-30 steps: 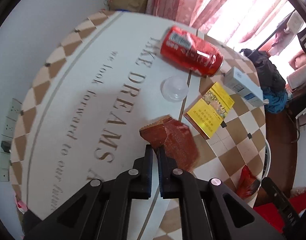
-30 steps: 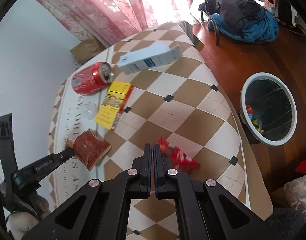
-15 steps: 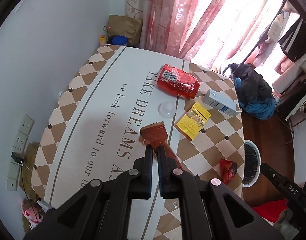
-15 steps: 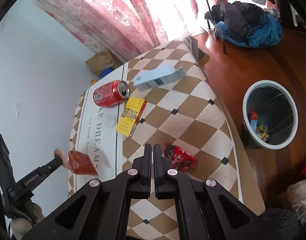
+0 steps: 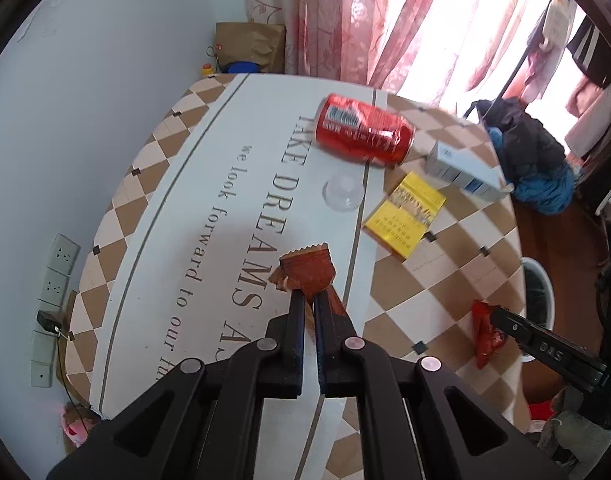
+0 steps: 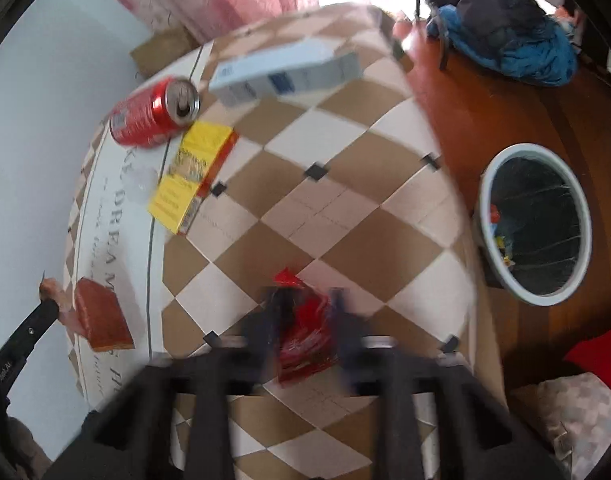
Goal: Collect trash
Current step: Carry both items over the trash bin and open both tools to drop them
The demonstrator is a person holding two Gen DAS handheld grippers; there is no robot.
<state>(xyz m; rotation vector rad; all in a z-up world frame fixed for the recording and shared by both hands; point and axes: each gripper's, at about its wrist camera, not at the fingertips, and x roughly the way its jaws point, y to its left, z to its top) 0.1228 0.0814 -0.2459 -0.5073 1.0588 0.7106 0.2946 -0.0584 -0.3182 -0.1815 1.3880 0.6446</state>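
- While the left gripper [image 5: 310, 300] stands nearly closed, pinching the brown snack wrapper [image 5: 308, 269] clear above the table [image 5: 153, 216], the right gripper [image 6: 305, 312] is spread wide, blurred, with the red wrapper [image 6: 303, 334] lying on the checkered cloth between its fingers.
- Whether those fingers touch the red wrapper cannot be told.
- In the right wrist view, the bin [image 6: 485, 216] stands on the floor at three o'clock.
- The red can [image 6: 145, 116], lying on its side, and the yellow pack [image 6: 193, 172] lie toward eleven o'clock, the blue-white box [image 6: 281, 70] at twelve.
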